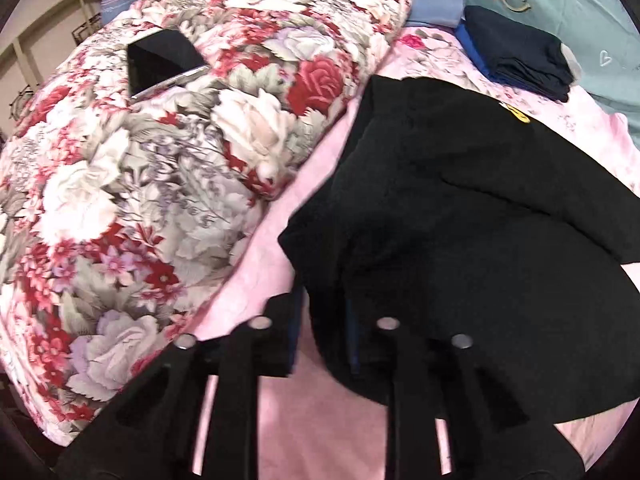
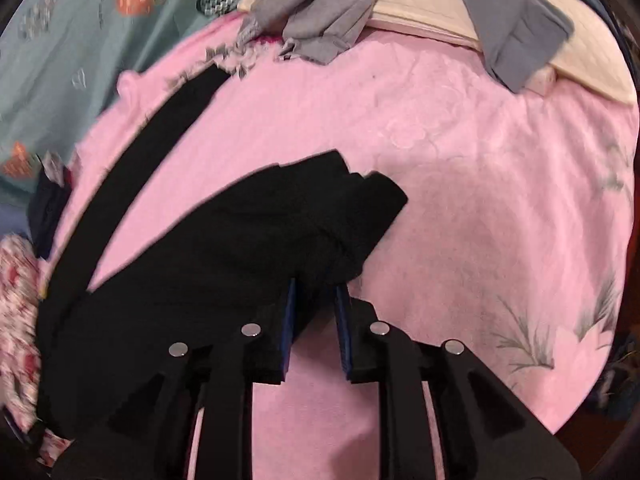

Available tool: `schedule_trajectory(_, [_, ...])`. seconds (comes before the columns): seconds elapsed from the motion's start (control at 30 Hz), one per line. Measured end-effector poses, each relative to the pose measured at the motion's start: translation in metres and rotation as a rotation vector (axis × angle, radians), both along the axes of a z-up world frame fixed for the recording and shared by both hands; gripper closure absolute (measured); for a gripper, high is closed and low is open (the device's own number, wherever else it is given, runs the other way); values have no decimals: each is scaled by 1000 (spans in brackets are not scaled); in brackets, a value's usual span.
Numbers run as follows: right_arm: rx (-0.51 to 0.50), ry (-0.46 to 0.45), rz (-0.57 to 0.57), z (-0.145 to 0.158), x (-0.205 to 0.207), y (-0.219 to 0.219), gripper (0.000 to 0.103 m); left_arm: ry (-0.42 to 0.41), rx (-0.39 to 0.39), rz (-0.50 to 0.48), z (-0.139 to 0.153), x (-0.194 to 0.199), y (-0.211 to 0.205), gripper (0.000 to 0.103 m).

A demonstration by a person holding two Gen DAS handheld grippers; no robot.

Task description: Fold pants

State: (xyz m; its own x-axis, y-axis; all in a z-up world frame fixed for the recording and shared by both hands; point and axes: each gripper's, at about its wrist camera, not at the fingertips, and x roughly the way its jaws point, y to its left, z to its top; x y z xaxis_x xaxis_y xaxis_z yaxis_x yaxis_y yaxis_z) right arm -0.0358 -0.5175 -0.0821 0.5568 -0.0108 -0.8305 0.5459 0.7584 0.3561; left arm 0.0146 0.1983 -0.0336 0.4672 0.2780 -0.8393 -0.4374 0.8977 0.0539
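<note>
Down at the right gripper (image 2: 316, 320), black pants (image 2: 224, 248) cloth sits bunched between the two blue-padded fingers (image 2: 289, 320), which pinch it. Ahead of them one pant leg (image 2: 160, 136) stretches away across the pink bed sheet (image 2: 480, 184), toward grey clothes (image 2: 320, 20). At the left gripper (image 1: 324, 320) the fingers clamp a fold of the same pants (image 1: 460, 220), which spread ahead and to their right. Left of them lies a floral quilt (image 1: 140, 200) bearing a phone (image 1: 160, 60); far ahead, folded dark clothes (image 1: 520, 56).
</note>
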Motion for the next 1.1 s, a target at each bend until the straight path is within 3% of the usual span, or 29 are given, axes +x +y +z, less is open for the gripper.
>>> schedule_trajectory(0.03, [-8, 10, -37, 3, -3, -3, 75, -24, 42, 20, 7, -2, -1, 68])
schedule_trajectory(0.07, [-37, 16, -73, 7, -5, -5, 66, -53, 69, 27, 14, -3, -3, 53])
schedule_trajectory(0.13, [-162, -14, -172, 25, -14, -9, 58, -142, 76, 4, 30, -7, -9, 38])
schedule_trajectory(0.23, [-265, -69, -203, 41, -8, -10, 48, -190, 25, -54, 38, -3, -22, 30])
schedule_trajectory(0.37, [-215, 6, -27, 13, 48, -13, 45, -174, -76, -167, 24, 17, -56, 26])
schedule_trajectory(0.43, [-163, 69, 57, -7, 70, -11, 46, -143, -107, -233, 15, 22, -75, 26])
schedule_trajectory(0.47, [-204, 86, 72, -9, 76, -4, 49, -130, -119, -270, 10, 25, -87, 26])
schedule_trajectory(0.53, [-247, 84, 114, -7, 82, 3, 76, -99, -125, -325, 1, 30, -104, 25])
schedule_trajectory(0.57, [-213, 62, 129, -3, 85, 1, 87, -88, -124, -338, -3, 29, -112, 25])
schedule_trajectory(0.6, [-213, 48, 117, 1, 86, -2, 87, -79, -121, -349, -7, 31, -116, 25])
schedule_trajectory(0.67, [-306, 24, 70, 11, 90, -2, 87, -68, -116, -358, -13, 35, -122, 25])
schedule_trajectory(0.73, [-333, 40, 48, 5, 97, -3, 82, -54, -109, -347, -19, 40, -123, 25])
schedule_trajectory(0.77, [-334, 91, 40, -3, 101, -5, 63, -34, -103, -338, -23, 43, -122, 25])
schedule_trajectory(0.8, [-372, 141, 15, -9, 105, -7, 33, -23, -105, -332, -25, 45, -119, 25])
schedule_trajectory(0.83, [-458, 203, -29, -5, 106, -6, 24, -17, -110, -327, -26, 48, -116, 25])
schedule_trajectory(0.87, [-501, 222, -45, 0, 103, -4, 21, -18, -113, -324, -26, 49, -112, 25])
schedule_trajectory(0.97, [-530, 58, -110, 31, 80, 10, 20, -38, -85, -311, -19, 53, -105, 24])
schedule_trajectory(1.03, [-433, -76, 11, 40, 76, 28, 20, -65, -79, -291, -11, 59, -99, 21])
schedule_trajectory(1.1, [-278, -75, 198, 27, 85, 43, 20, -109, -89, -263, -2, 67, -93, 19])
